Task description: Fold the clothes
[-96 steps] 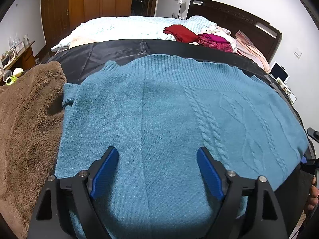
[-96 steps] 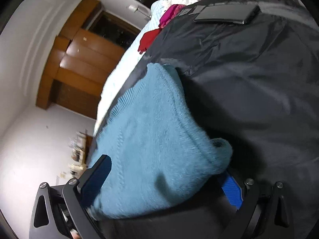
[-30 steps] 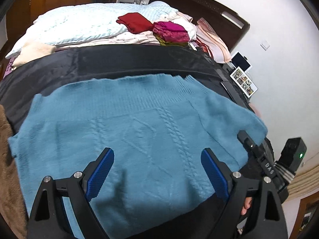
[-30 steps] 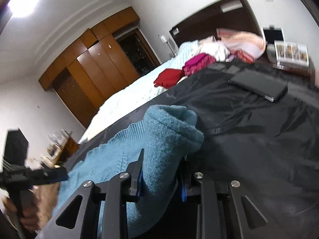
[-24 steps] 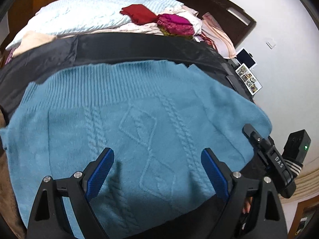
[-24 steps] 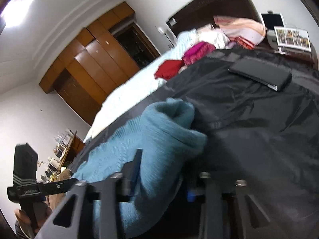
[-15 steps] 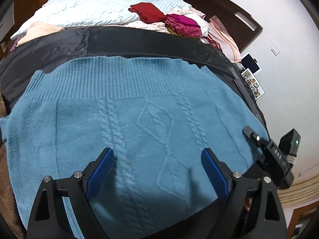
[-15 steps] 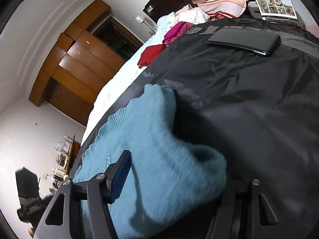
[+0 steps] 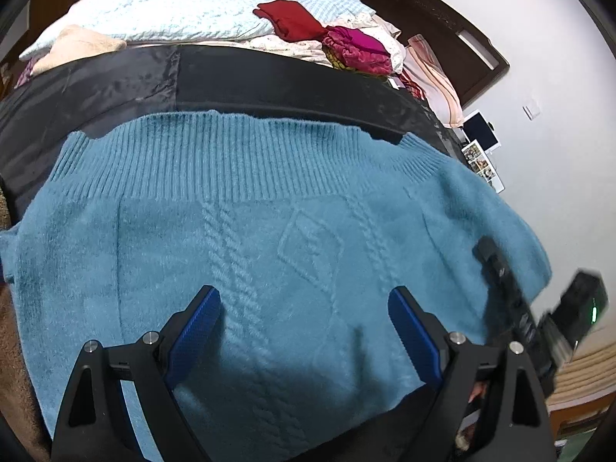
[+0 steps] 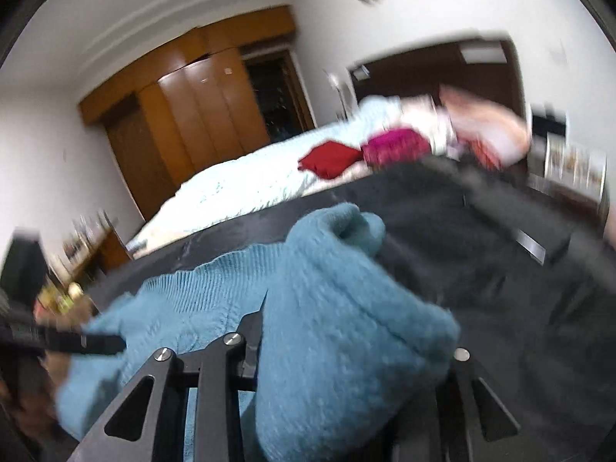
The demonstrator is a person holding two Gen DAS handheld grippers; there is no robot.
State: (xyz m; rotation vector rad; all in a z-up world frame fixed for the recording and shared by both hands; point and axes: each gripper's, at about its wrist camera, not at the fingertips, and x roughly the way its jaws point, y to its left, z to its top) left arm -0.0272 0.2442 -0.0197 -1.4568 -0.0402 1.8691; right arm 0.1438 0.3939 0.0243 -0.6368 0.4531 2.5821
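**Teal sweater: right-hand edge gathered for a fold**

Teal knit covers most of the black sheet (image 9: 269,77) spread across the near part of the bed: the sweater (image 9: 269,231) lies flat with its ribbed hem toward the far side and cable-and-diamond patterning down the middle. It looks thick, fuzzy and soft, the sort of fabric that bunches rather than creases.

The step in hand appears to be a side fold. The right gripper (image 10: 346,346) has a fat wad of the sweater's right edge between its jaws, which are closing on it; the bunch bulges up and over the fingers, and the blurred frame does not show whether the pads already press firmly. The left gripper (image 9: 304,327) hovers over the middle of the garment with its jaws spread wide, holding nothing.

Next, I judge, the gathered edge needs carrying across toward the centre and laying down flat, while the left gripper could pin or smooth the body so it does not drag. The bulky wad may slip or land lumpy.
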